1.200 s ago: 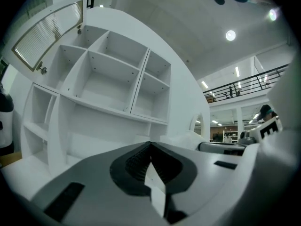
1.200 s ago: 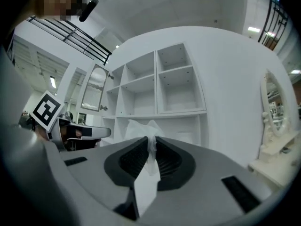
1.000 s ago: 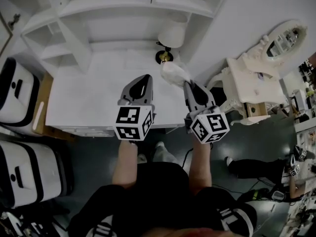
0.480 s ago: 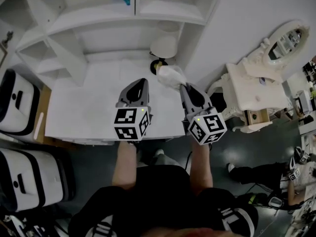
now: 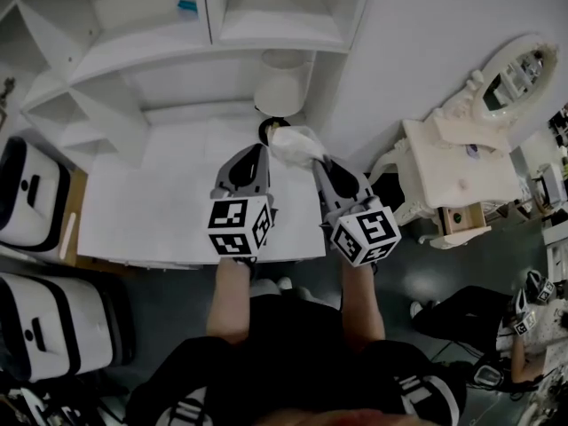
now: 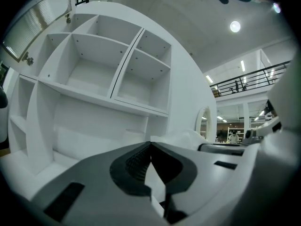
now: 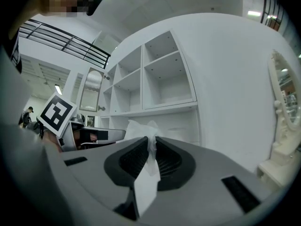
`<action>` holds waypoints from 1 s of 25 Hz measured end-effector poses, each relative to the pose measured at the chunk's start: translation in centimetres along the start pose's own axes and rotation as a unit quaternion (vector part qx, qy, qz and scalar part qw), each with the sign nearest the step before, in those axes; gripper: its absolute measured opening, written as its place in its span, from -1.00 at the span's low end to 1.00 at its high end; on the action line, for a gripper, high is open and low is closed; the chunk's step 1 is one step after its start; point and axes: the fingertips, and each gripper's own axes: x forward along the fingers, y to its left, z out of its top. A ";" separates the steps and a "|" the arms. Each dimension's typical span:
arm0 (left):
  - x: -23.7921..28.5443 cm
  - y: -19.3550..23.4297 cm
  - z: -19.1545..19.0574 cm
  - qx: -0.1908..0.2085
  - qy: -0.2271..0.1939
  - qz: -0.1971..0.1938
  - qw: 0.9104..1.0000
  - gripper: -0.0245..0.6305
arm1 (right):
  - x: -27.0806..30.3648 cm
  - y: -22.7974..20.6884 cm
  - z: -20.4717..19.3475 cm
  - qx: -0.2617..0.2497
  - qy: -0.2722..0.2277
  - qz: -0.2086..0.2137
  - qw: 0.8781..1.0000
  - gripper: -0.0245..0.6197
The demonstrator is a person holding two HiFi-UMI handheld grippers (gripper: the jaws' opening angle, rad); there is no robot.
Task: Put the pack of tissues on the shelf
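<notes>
White, soft, film-wrapped pack of tissues (image 5: pixel 295 143): we find it pinched by a fold of its wrapper between the jaws of the right gripper (image 5: pixel 317 161). The jaws are clamped tight on the film, and the body of the pack bulges beyond the tips.

We place the pack in front of the white open-fronted shelf unit (image 5: pixel 177 51), below its long lower board and clear of every compartment. It hangs above the white desk top (image 5: pixel 169 202) at the foot of the shelf unit. It is near the white-shaded table lamp with a dark round base (image 5: pixel 277 91) that stands under that board.

The left gripper (image 5: pixel 257 151) is held beside the right one, equally short of the shelf unit. Its jaws are closed together with nothing between them.

Progress, as we judge it:
1. Pick-up: done; the pack is off the desk top.
2. Carry to the shelf unit: under way.
3. Set-down on a shelf and release: not yet done.

A small teal object (image 5: pixel 186 5) lies in one upper compartment of the shelf unit; the others appear empty, though the view there is steep. We cannot tell which shelf is intended.
</notes>
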 end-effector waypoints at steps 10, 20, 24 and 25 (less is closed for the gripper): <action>1.5 -0.4 1.6 0.022 -0.006 0.011 1.000 -0.89 | 2.4 -3.2 4.3 -0.018 -0.049 -0.001 0.999 -0.77; 2.6 2.3 5.4 0.036 -0.036 0.015 0.999 -0.89 | 5.9 -2.0 10.6 -0.046 -0.105 0.029 0.993 -0.77; 3.6 3.1 6.4 0.036 -0.042 0.010 0.998 -0.89 | 7.7 -2.2 12.5 -0.073 -0.112 0.027 0.991 -0.77; 3.8 3.2 6.7 0.036 -0.043 0.009 0.998 -0.89 | 8.2 -2.4 13.0 -0.080 -0.113 0.025 0.990 -0.77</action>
